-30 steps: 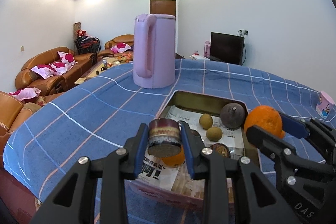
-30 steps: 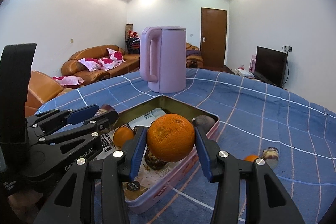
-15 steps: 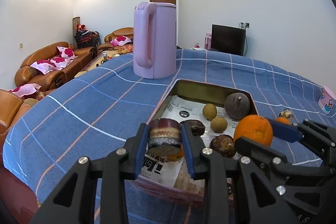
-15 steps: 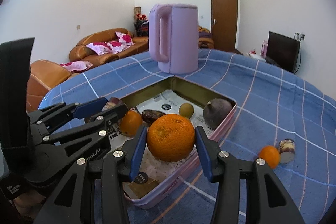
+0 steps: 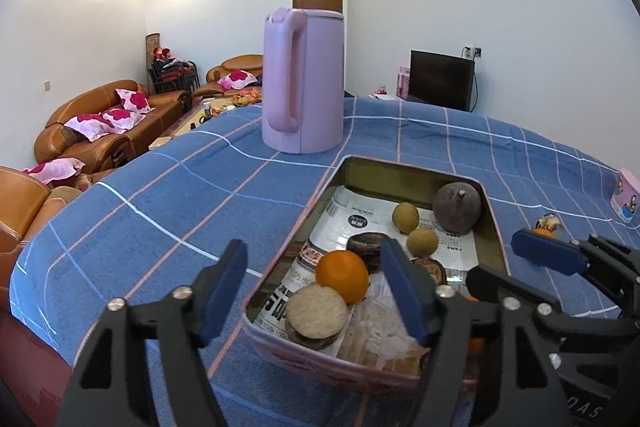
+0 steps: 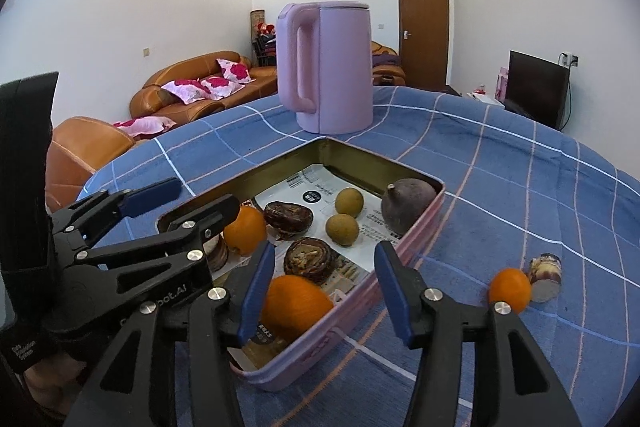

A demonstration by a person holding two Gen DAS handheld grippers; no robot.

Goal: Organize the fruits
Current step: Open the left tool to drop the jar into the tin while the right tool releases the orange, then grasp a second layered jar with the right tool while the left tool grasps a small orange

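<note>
Both claws are spreading, the left claw (image 5: pixel 312 291) dropping its cut brown piece (image 5: pixel 316 315) and the right claw (image 6: pixel 326 291) its big orange (image 6: pixel 294 301) into the tin (image 6: pixel 420 223), so two pieces (image 6: pixel 510 289) remain at lower right on the surface (image 6: pixel 520 187).

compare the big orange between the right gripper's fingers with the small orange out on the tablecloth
The big orange is clearly larger and lies inside the pink tin, blurred, as the right gripper opens around it. The small orange is sharp and sits on the blue tablecloth outside the tin. Both are round and orange.
</note>
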